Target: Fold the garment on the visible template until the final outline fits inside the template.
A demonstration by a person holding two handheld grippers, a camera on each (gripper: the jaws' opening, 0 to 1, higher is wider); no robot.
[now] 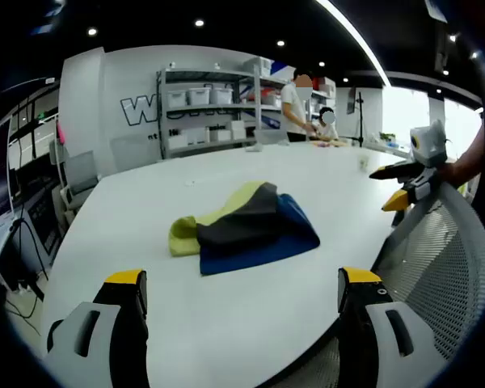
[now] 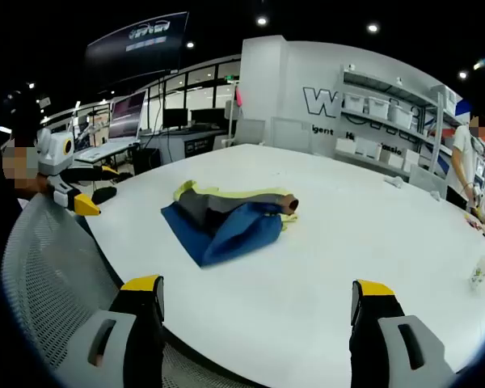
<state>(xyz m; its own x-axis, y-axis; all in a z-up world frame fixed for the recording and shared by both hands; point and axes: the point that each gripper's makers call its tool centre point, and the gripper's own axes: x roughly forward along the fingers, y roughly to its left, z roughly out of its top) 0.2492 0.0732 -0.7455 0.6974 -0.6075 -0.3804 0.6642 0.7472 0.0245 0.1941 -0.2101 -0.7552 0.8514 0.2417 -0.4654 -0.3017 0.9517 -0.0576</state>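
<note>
Garment (image 1: 246,228) lies bunched on the white table (image 1: 226,315), roughly mid-table, ahead of both grippers and touching neither. It is a crumpled heap of yellow-green, dark grey and blue cloth; what kind of garment it is can't be told, and its underside folds are hidden. In the right gripper view the same garment (image 2: 226,220) shows blue cloth toward the camera and the yellow edge behind.

No template outline can be made out on the table.

Left gripper (image 1: 238,291): 2 yellow-tipped jaws wide apart, nothing between them, hovering over the near table edge. Right gripper (image 2: 259,297): jaws also wide apart, empty, above the near edge. Each gripper's lower part is cut off by the frame.

The right gripper also shows at the right of the left gripper view, beside a mesh chair back (image 1: 444,259). The holding hand is mostly cut off.

Shelves (image 1: 206,109) with bins stand against the back wall; wall lettering is partly hidden behind them. 2 people (image 1: 295,101) stand at the far end, small and hard to make out.
</note>
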